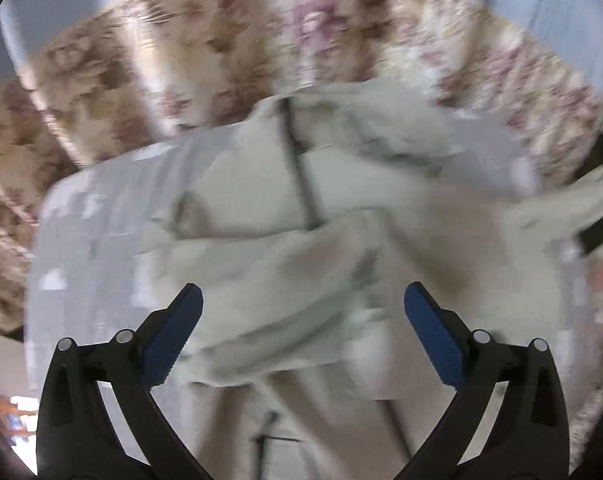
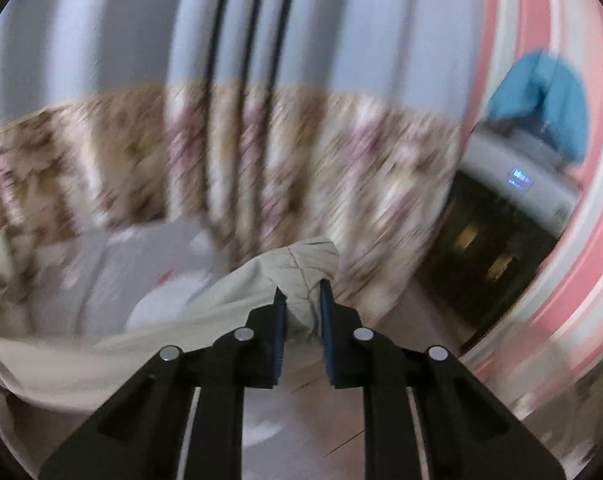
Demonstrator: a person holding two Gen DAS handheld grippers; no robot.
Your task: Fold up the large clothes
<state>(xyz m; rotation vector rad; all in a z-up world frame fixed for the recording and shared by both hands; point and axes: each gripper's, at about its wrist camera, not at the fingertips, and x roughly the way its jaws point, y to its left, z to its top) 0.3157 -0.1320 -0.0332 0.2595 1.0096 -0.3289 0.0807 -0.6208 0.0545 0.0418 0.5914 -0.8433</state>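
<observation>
**Ana:** Floral bedding (image 1: 229,40) in beige and pink arcs across the top of the left wrist view, with a pale blue wall above it, and everything is smeared with motion blur. Below that lies a light grey patterned sheet (image 1: 85,240), and on it the garment (image 1: 285,248), a pale greenish-beige piece, crumpled in loose folds across the middle of the frame.

**Ben:** And the left gripper (image 1: 303,300)?

**Ana:** Wide apart, blue pads flared to either side at the bottom of the frame. Cloth sits beyond and below them in the picture, yet neither pad presses on it. Released, nothing held. A dark line like a zip or seam runs down the garment's centre, toward the upper middle.

**Ben:** Over to the right wrist view.

**Ana:** Same floral bedding across the middle, blue wall with dark vertical streaks above. On the right edge there's a pink-and-white striped surface (image 2: 573,240), something bright blue (image 2: 541,96) at the upper right, and a white appliance with a small lit display (image 2: 521,180).

**Ben:** The right gripper (image 2: 303,292)?

**Ana:** Clenched on a bunched end of the garment (image 2: 305,264), which pokes up between the fingertips. From there the fabric trails off toward the lower left of the frame in a long, drooping band.
</observation>
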